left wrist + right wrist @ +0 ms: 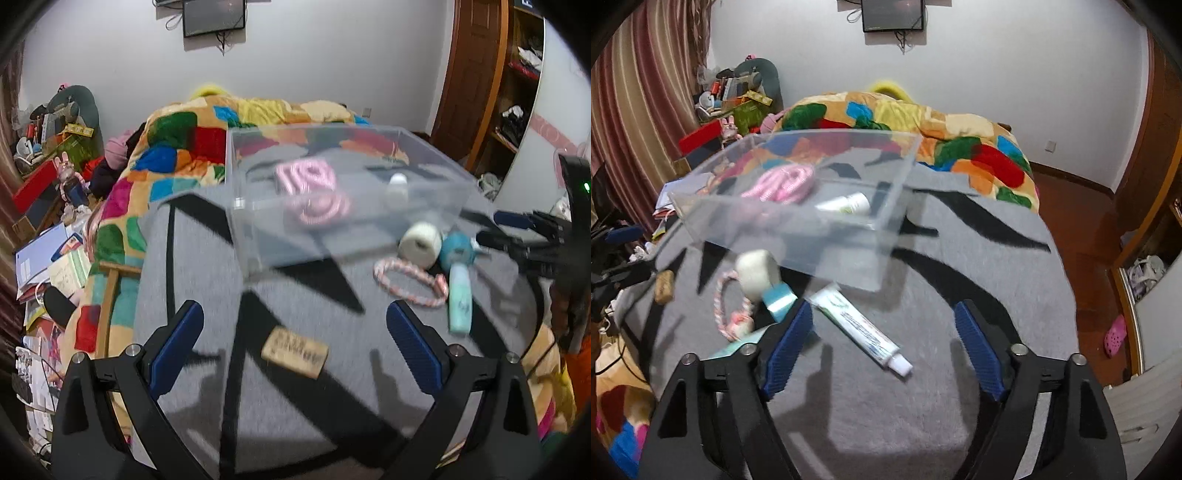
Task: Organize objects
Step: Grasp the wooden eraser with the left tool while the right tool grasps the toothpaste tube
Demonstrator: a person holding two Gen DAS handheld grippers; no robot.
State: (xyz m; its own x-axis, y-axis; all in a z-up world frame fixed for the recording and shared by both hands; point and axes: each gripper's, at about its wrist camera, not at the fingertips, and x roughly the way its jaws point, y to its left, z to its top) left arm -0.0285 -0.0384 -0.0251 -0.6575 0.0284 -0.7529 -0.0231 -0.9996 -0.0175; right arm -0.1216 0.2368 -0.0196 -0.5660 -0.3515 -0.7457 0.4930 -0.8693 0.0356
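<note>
one clear plastic bin [798,218] sits mid-frame on the grey striped blanket [960,295], a toothpaste tube [858,326] lying just below it between the spread, empty right gripper [882,345] fingers, while the left gripper [295,345] gapes empty above a cork [294,352].

Clear glossy plastic box [798,206], fuzzy grey cloth cover [923,369], smooth glossy toothpaste tube [860,328], rough cork [294,352]

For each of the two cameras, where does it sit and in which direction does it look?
Left wrist: on the left hand-held gripper, looking across the grey blanket at the clear box; its blue fingers show.
Right wrist: on the right hand-held gripper, above the toothpaste; its fingers show.
Shared: box, blanket, white roll.
</note>
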